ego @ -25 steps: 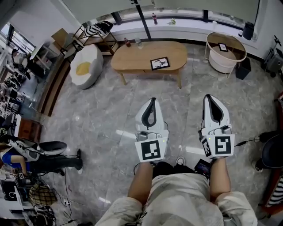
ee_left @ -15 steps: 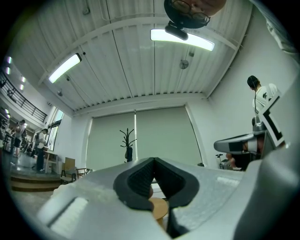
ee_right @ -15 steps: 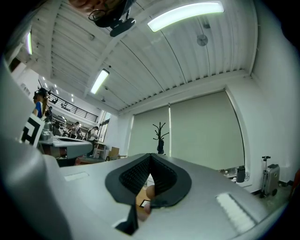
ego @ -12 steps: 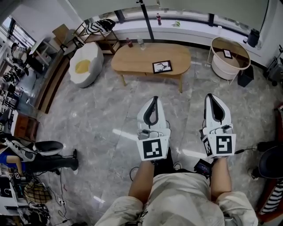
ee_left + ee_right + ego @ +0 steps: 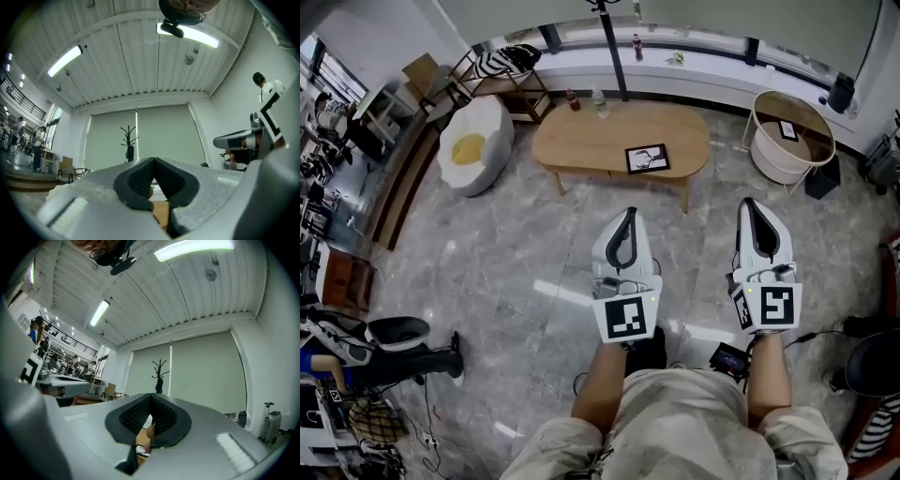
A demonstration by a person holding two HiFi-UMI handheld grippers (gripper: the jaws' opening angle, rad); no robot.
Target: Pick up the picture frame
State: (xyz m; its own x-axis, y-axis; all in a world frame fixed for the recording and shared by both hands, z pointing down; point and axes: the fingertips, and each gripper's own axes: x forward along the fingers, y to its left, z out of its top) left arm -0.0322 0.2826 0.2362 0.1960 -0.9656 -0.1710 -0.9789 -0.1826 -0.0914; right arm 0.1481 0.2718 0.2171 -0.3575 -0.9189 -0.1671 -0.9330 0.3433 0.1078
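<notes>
Picture frame (image 5: 648,158) lies flat on wooden worktop (image 5: 581,141), toward its 3 o'clock end. Left gripper (image 5: 626,220) at frame's 6 o'clock, well apart, over floor (image 5: 506,253). Right gripper (image 5: 755,211) at 4 o'clock. Both grippers' fingers pressed together, empty.

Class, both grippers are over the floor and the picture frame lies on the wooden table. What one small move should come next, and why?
Probably a step forward toward the wooden table, to bring the picture frame within reach. It lies flat on that table, well ahead of the left gripper and right gripper, which hang over floor with jaws shut and empty.
</notes>
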